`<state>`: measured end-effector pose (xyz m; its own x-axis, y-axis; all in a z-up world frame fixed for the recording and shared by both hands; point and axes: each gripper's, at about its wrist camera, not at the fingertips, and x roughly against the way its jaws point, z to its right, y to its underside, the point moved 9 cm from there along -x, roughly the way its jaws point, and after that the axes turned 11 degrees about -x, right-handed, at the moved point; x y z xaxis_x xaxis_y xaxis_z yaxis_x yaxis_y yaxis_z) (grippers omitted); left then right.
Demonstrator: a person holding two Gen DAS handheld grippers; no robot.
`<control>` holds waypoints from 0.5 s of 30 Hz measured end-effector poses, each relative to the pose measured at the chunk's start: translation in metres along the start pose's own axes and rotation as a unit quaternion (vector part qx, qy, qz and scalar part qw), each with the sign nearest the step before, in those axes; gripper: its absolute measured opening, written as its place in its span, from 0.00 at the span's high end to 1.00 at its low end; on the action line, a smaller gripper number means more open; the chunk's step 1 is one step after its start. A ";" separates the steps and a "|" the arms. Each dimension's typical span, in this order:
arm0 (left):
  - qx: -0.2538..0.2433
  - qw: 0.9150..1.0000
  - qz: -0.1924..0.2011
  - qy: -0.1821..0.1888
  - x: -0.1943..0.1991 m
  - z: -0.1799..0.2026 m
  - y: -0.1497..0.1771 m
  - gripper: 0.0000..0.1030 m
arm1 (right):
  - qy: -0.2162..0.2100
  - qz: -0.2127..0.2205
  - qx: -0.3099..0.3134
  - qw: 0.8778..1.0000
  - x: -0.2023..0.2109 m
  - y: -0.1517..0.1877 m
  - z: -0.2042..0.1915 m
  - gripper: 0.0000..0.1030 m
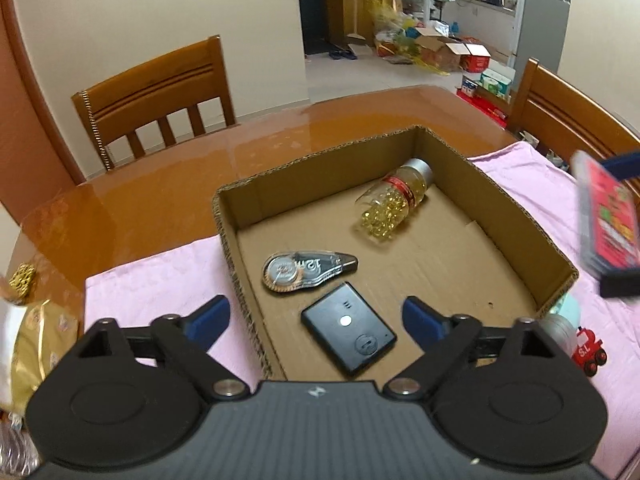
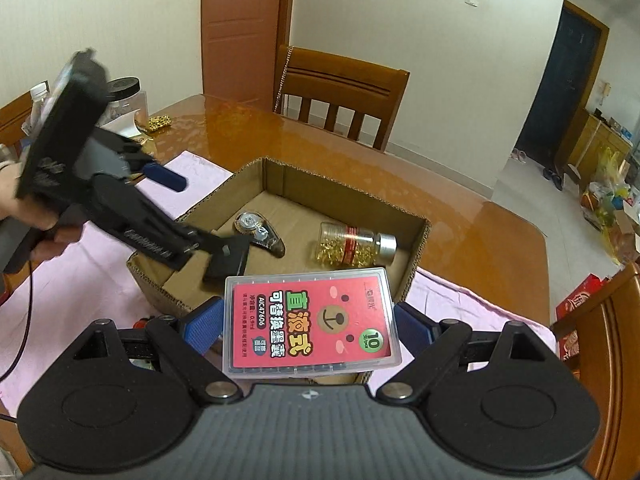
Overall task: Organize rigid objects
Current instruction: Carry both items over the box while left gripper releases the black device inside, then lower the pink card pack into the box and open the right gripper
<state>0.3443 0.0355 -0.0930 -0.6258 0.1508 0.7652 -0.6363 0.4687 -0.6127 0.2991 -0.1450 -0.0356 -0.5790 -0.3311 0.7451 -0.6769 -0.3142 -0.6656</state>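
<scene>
Right wrist view shows the right tongs pinching a cartridge case above the cardboard box at centre; next it lowers inside. Left tongs stand spread, empty.

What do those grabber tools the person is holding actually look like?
Each is matte black plastic: a ribbed grey-black body with a small white logo, two round discs, and hinged arms with silver pivots. The left gripper and right gripper end in blue fingers. A dark cable trails from the left one.
</scene>
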 end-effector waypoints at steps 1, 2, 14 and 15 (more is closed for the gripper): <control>-0.001 1.000 0.003 -0.005 0.006 0.001 0.002 0.09 | -0.002 -0.001 0.001 1.000 -0.004 -0.002 0.000 0.10; -0.002 1.000 0.004 -0.009 0.012 0.001 0.004 0.08 | -0.002 -0.002 0.002 1.000 -0.007 -0.003 0.000 0.10; 0.046 0.997 -0.003 -0.055 0.062 0.004 0.028 0.03 | -0.010 -0.028 0.005 1.000 -0.062 -0.028 0.008 0.10; 0.049 0.997 -0.002 -0.058 0.066 0.003 0.030 0.03 | -0.007 -0.029 0.004 1.000 -0.068 -0.031 0.009 0.10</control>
<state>0.2828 0.0573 -0.0619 -0.6679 0.0442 0.7430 -0.6764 0.3803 -0.6307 0.3636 -0.1210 -0.0661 -0.5317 -0.3247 0.7822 -0.7060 -0.3402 -0.6212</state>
